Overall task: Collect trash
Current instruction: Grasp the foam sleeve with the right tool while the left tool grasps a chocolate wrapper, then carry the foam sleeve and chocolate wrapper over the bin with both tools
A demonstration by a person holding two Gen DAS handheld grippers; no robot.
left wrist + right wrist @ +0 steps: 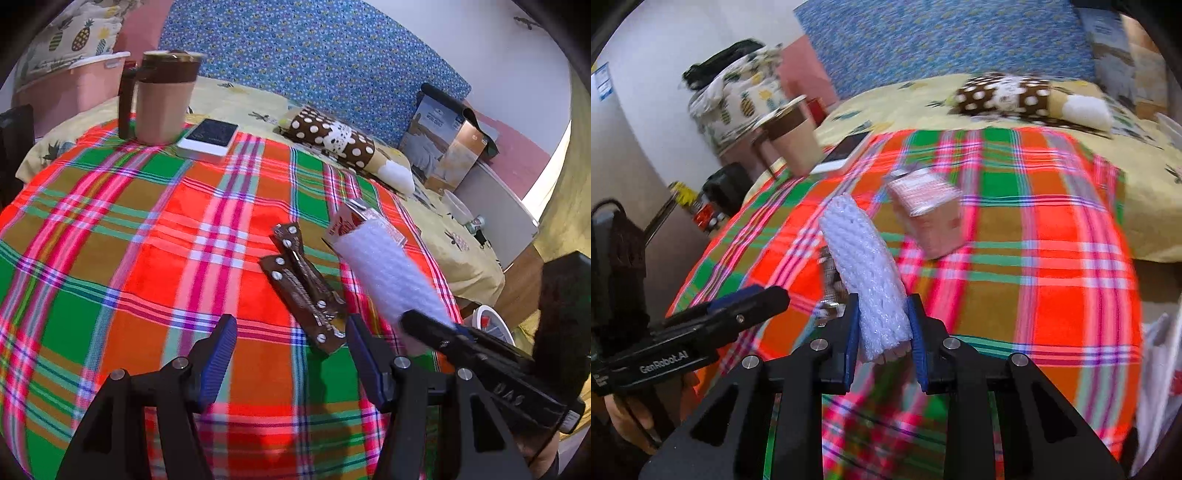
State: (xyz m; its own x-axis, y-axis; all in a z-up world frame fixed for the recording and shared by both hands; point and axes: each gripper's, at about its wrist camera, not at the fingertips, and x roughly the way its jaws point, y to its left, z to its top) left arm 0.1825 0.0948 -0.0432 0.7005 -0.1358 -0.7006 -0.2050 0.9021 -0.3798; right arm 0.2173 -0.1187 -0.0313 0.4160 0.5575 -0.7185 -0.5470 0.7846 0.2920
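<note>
My right gripper (882, 314) is shut on a white foam net sleeve (864, 266) and holds it above the plaid cloth; the sleeve also shows in the left wrist view (384, 269), with the right gripper (424, 325) at its lower end. A pink carton (929, 214) lies on the cloth beyond it; its top shows behind the sleeve in the left wrist view (351, 221). Two brown snack wrappers (303, 288) lie on the cloth just ahead of my left gripper (291, 332), which is open and empty.
A tan lidded mug (162, 96) and a phone (208, 136) sit at the far edge of the plaid cloth (147, 240). A dotted pillow (340, 140) and a box (447, 144) lie on the bed. A white bin (495, 325) stands below the right edge.
</note>
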